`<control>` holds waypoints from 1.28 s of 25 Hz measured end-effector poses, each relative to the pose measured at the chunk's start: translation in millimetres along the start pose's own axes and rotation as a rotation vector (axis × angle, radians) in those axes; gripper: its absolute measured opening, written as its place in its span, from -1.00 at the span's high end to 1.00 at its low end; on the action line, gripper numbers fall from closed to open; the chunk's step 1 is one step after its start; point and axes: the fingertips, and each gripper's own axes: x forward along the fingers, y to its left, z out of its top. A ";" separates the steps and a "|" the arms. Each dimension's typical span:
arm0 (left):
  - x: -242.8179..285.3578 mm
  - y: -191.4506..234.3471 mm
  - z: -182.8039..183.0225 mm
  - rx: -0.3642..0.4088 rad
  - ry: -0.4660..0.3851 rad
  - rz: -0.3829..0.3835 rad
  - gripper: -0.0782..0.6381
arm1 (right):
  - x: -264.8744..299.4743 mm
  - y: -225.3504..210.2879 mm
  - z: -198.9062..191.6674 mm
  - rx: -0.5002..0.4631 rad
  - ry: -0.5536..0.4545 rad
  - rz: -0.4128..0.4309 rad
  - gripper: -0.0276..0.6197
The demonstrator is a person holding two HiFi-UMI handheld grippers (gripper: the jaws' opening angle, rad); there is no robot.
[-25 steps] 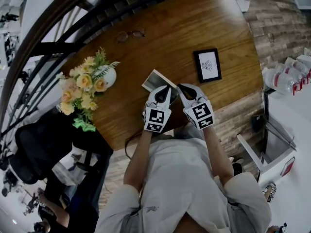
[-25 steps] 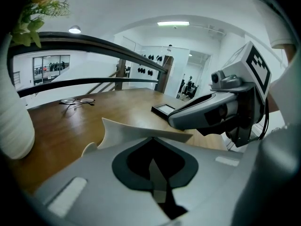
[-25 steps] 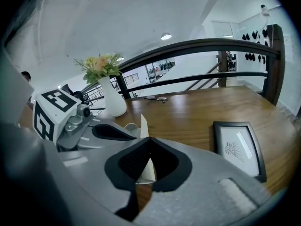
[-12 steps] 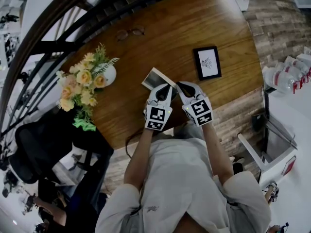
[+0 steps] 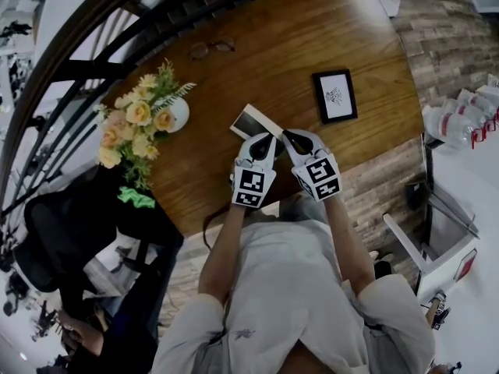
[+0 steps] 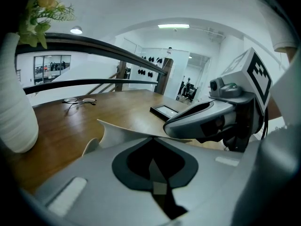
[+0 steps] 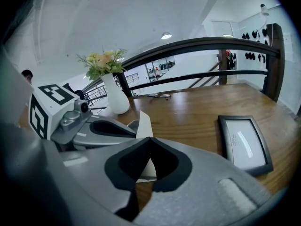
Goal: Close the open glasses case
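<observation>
Holding a white two-jaw tool in each hand, a person in a pale shirt has both tips brought together over a pale, open glasses case (image 5: 251, 121) with a dark lining. The glasses case lies on the round brown wooden surface (image 5: 343, 29) just beyond the tools, and its near edge is covered by them. The left tool (image 5: 263, 141) has its jaws drawn together so the tips meet, right at the thin edge of the case's pale raised flap. From its own camera I cannot tell whether it actually nips that edge. The right tool (image 5: 287, 136) sits touching-close beside the left one. Its jaws are closed as well, and the upright pale flap runs down to the meeting tips and shows again through the dark gap behind them, so it looks pinched there. Beyond the right tool and a little to its right lies a black-framed picture (image 5: 335, 96), flat on the surface and apart from the case. Off to the left of the left tool stands a white rounded vase (image 5: 178, 115) filled with yellow and cream flowers (image 5: 136, 127). Well beyond both tools, near the far edge, a pair of thin-rimmed spectacles (image 5: 210, 50) rests folded open. A dark curved railing (image 5: 86, 29) runs behind the far edge of the surface.
</observation>
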 end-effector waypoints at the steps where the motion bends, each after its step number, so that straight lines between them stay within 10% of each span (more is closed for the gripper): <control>1: -1.0 -0.2 -0.3 0.000 0.000 -0.001 0.73 | -0.5 1.1 -0.4 -0.001 0.000 0.000 0.91; 32: -25.3 1.7 -33.4 -0.039 0.024 -0.003 0.73 | 0.5 35.1 -22.4 -0.001 0.022 0.001 0.91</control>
